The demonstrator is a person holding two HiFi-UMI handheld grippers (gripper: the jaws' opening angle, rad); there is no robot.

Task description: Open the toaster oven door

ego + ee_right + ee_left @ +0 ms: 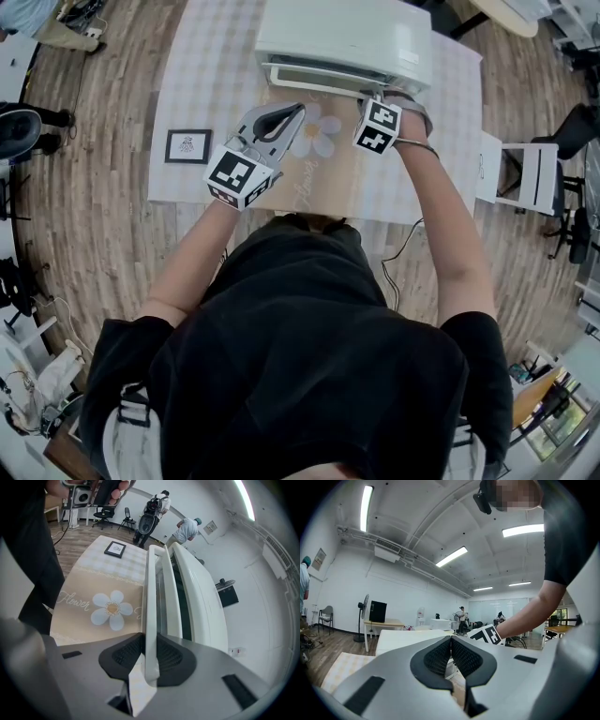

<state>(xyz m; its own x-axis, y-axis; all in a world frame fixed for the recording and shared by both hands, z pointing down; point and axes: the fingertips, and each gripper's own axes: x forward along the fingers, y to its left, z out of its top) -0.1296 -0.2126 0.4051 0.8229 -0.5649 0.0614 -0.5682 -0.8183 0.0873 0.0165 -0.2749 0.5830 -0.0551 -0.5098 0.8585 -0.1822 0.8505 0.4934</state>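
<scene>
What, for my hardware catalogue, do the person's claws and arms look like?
The left claw and right claw are pale grey with black ribbed pads. Each carries a white cube with black square markers. The person wears a black short-sleeved top.

Ceiling strip lights [452, 556] give bright, sharp, fisheye-warped views.

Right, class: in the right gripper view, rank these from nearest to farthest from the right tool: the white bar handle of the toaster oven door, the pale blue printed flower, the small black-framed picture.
1. White bar handle: clamped in the right tool.
2. Pale blue printed flower: just left of the tool.
3. Small black-framed picture: farthest, well beyond the flower.
</scene>
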